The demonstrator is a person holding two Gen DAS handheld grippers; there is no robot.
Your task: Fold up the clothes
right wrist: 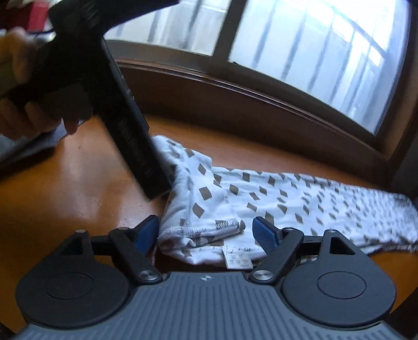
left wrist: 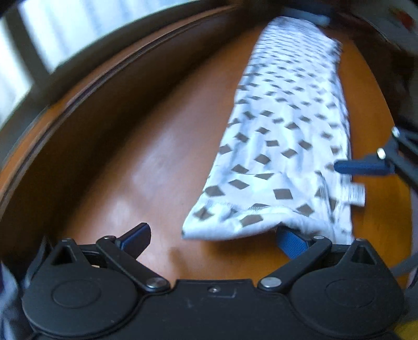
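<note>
Nearest in the right wrist view, the right gripper (right wrist: 206, 232) stands with its jaws spread wide, the ribbed blue pads clear of the cloth; the hemmed near end of the garment (right wrist: 261, 198) lies between them, released, not pinched. The garment is a soft white knit printed with small grey-brown diamonds, folded into a long narrow band that lies flat on the table (right wrist: 78, 183), a smooth, glossy orange-brown wooden top. At the garment's near end a zigzag-stitched hem and a small white care label (right wrist: 239, 259) show. Just beyond that end, on the garment's left, the left gripper (left wrist: 211, 235) reaches down as a long black bar, held by a person's hand (right wrist: 18, 86). In the left wrist view its jaws also stand wide apart: one blue pad sits over bare wood beside the garment, while the other lies at the folded edge, partly tucked under the cloth; nothing is clenched. From there the garment runs away as a tapering strip toward the table's far end, where a blurred blue-grey cloth (left wrist: 305, 13) lies just past it. Behind the garment a dark brown wooden sill (right wrist: 235, 104) curves along the table's edge, and above it stands a window (right wrist: 313, 52) with frosted, bright panes in a dark frame.
</note>
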